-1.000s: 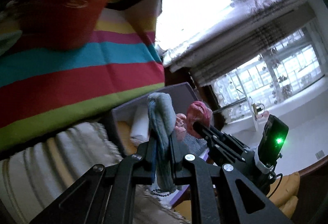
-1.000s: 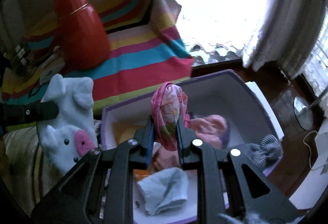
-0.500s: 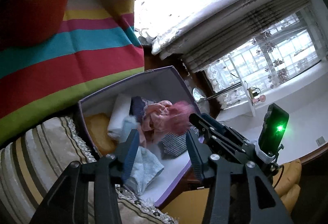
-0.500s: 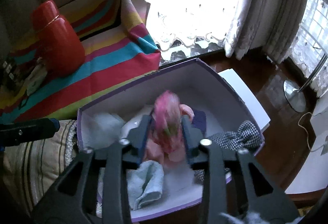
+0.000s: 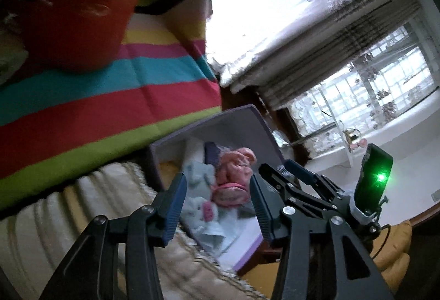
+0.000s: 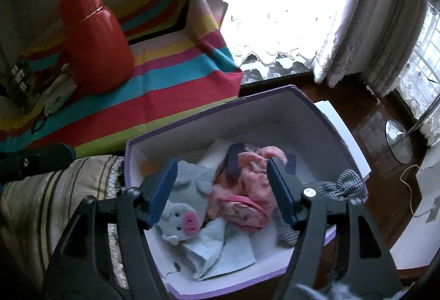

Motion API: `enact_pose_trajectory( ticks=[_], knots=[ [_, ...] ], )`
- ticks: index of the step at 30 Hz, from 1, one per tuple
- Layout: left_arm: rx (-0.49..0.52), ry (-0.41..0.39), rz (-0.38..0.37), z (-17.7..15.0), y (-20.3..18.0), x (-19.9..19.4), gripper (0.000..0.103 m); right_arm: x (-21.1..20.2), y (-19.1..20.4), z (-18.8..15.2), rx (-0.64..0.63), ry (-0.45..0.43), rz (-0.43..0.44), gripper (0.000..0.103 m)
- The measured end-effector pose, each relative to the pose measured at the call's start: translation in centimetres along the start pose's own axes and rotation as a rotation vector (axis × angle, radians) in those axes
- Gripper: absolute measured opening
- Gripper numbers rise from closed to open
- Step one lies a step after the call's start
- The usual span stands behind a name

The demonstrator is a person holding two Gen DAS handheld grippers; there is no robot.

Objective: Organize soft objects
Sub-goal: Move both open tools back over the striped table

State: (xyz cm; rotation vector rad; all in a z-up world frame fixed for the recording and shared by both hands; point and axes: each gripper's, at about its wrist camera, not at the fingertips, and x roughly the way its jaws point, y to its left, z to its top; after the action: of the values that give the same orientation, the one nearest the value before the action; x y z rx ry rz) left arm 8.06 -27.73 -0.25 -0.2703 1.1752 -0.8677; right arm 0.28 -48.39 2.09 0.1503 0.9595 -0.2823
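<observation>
A purple box [image 6: 275, 113] with white inner walls holds several soft things. A grey pig plush [image 6: 181, 217] with a pink snout lies at its left, on a light blue towel [image 6: 220, 247]. Beside it are a pink floral cloth [image 6: 242, 206] and a pink garment [image 6: 253, 173]. A checked cloth [image 6: 338, 184] hangs over the right rim. My right gripper [image 6: 222, 162] hovers over the box with its jaws opening and nothing pinched. My left gripper [image 5: 217, 178] is open above the pig plush [image 5: 198, 190] and the box [image 5: 233, 129]. Its finger [image 6: 41, 154] shows at the left edge.
A striped cloth [image 6: 178, 74] with a red flask [image 6: 96, 44] on it lies behind the box. A striped cushion [image 6: 41, 203] sits left of the box. A white sheet [image 6: 338, 118], dark wooden floor and a lamp base [image 6: 398, 138] are on the right. Curtains hang behind.
A second ago the left gripper was shut on the grey plush and the right on the pink floral cloth. Both have let go; the two items now lie in the box.
</observation>
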Motion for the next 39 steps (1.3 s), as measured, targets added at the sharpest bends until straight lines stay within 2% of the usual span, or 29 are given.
enact_pose_trajectory(
  ticks=[2,5,14,18,29,36,39],
  knots=[
    [0.011,-0.029,0.043,0.2,0.5,-1.0,0.049,0.0,0.9,0.2,-0.016,0.000,0.007,0.071],
    [0.060,-0.079,0.158,0.6,0.8,-2.2,0.049,-0.2,2.3,0.5,-0.040,-0.007,0.015,0.072],
    [0.115,-0.148,0.403,0.7,3.9,-4.8,0.051,-0.2,7.7,1.9,-0.129,-0.027,0.035,0.076],
    [0.099,-0.169,0.472,0.8,5.9,-6.1,0.053,0.2,10.8,2.6,-0.163,-0.032,0.051,0.076],
    [0.068,-0.215,0.572,0.9,9.6,-9.3,0.054,1.0,17.6,4.0,-0.233,-0.040,0.126,0.077],
    [0.023,-0.304,0.673,1.4,12.1,-12.1,0.054,1.3,21.6,5.0,-0.283,-0.072,0.175,0.077],
    [0.009,-0.334,0.705,1.7,13.1,-13.3,0.060,1.4,23.3,5.4,-0.308,-0.082,0.187,0.077]
  ],
)
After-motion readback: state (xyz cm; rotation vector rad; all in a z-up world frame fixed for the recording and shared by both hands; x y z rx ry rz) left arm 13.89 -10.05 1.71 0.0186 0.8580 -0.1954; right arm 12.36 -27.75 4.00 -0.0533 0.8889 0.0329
